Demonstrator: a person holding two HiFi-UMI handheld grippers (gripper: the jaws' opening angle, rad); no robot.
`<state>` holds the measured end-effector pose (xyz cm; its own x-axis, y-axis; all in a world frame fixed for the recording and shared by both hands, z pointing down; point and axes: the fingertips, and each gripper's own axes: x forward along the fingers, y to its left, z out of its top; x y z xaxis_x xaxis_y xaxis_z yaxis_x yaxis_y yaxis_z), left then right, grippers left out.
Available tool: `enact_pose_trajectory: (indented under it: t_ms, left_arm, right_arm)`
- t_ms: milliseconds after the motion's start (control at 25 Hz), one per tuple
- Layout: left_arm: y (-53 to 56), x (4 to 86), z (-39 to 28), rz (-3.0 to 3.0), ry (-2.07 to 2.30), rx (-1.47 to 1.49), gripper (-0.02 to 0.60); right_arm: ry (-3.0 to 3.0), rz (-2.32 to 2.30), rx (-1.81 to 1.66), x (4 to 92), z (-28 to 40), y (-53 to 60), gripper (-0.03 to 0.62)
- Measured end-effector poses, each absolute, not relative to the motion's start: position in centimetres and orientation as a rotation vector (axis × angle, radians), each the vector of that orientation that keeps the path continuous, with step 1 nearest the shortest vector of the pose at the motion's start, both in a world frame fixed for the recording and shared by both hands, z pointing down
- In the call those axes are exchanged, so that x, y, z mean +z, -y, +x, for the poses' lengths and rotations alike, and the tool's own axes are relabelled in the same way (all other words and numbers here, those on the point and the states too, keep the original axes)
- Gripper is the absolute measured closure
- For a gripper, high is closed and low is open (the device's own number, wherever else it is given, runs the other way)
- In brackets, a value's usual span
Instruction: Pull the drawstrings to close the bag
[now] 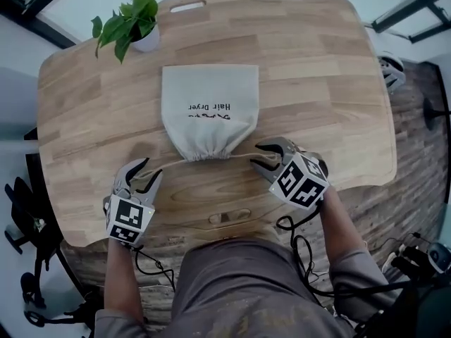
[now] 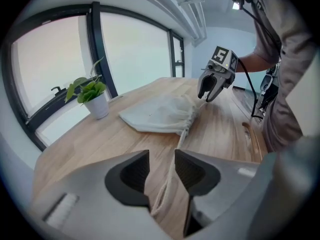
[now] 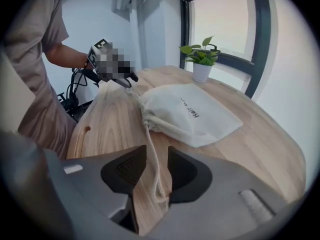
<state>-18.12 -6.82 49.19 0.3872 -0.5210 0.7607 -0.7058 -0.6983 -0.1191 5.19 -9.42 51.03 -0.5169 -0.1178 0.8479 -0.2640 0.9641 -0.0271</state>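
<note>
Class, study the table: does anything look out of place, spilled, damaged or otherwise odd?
Nothing stands out. The bag lies flat on the table with its mouth gathered, the drawstrings trail out to either side, and the potted plant stands upright.

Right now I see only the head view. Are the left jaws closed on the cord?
Observer: No. In the left gripper view the left gripper has its jaws apart; the left cord runs through the gap and the pads do not press it.
Operator: And the right side?
Observer: The same. The right gripper has its jaws apart, with the right cord lying loose between them.
Operator: Where does that cord end?
Observer: Its looped end shows low in the gap, near the base of the jaws.
</note>
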Motion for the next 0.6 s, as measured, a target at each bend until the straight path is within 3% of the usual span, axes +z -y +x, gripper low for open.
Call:
enact_pose_trajectory:
  t_ms: [600]
  left_arm:
    - [7.5,53.3,-12.4,2.516,0.731,1.188,0.420]
  right_arm:
    - [2.125,0.130,0.143,53.0,0.6,8.8,0.467]
